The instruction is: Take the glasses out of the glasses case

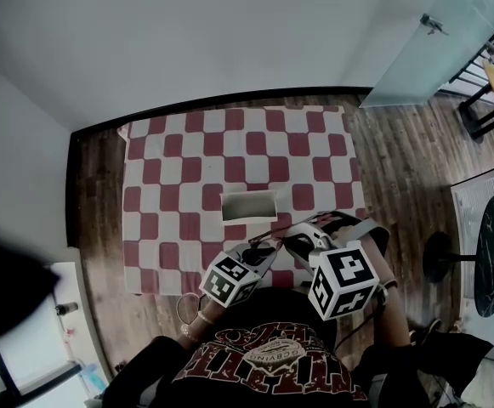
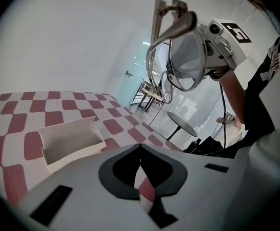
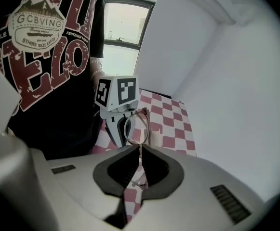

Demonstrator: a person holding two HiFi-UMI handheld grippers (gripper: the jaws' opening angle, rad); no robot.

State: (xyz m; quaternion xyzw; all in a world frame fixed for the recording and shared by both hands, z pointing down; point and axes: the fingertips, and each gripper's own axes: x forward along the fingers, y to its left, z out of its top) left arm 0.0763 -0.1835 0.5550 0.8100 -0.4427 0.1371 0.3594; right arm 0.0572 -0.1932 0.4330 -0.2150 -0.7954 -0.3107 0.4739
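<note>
Right tongs (image 3: 140, 147) pinch the glasses (image 3: 136, 125) in the air; left tongs (image 2: 140, 147) pressed together, empty, near the open glasses case (image 2: 70, 141) on the checkered surface (image 2: 14, 114)

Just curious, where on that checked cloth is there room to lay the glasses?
The cloth is bare left of, right of and beyond the case. The near edge is crowded: the left gripper and the right gripper, shut on the glasses, hang there together.
</note>
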